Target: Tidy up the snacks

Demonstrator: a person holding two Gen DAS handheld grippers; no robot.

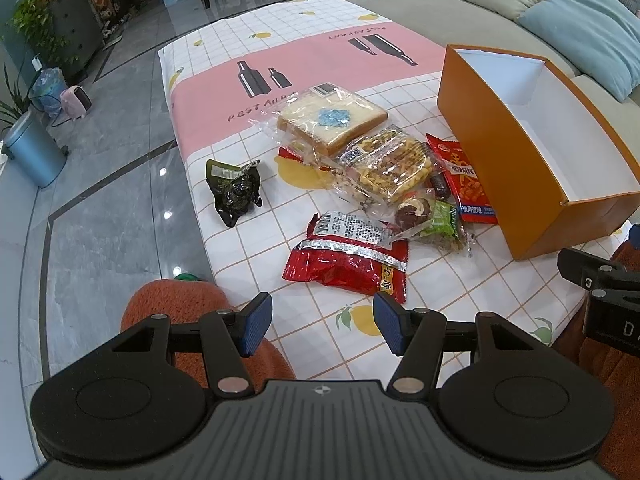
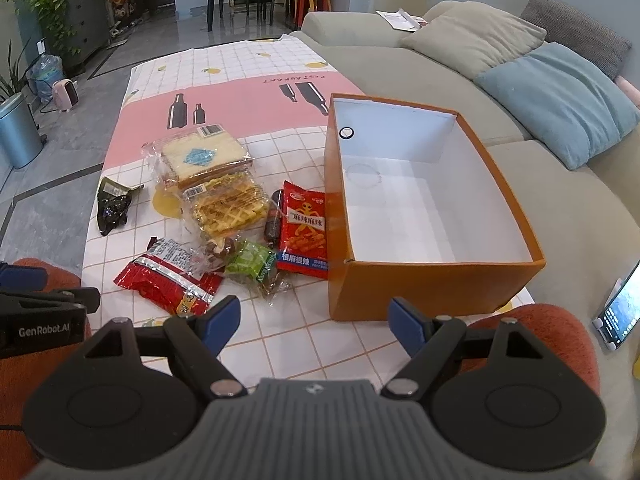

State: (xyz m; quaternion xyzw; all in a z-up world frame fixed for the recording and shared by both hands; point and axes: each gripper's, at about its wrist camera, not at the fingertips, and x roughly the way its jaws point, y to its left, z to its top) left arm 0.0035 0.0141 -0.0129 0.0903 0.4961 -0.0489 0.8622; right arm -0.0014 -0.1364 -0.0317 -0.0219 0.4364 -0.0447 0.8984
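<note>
**What we cannot make out**

We see the dark sausage stick [image 2: 273, 216] only partly, tucked under the waffle pack [image 2: 230, 204] and the red spicy snack bag [image 2: 303, 232]. The phone [image 2: 619, 312] is cut by the frame edge, its screen unreadable. Package print is too small for us.

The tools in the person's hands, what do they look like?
Each tool is black plastic. The left tool and the right tool both have two blue ribbed pads on hinged black arms with silver pins, two round discs, and a grey ridged middle plate. White lettering "GenRobot.AI" marks the left tool's side in the right wrist view. Fuzzy orange-red fabric shows behind them.
</note>
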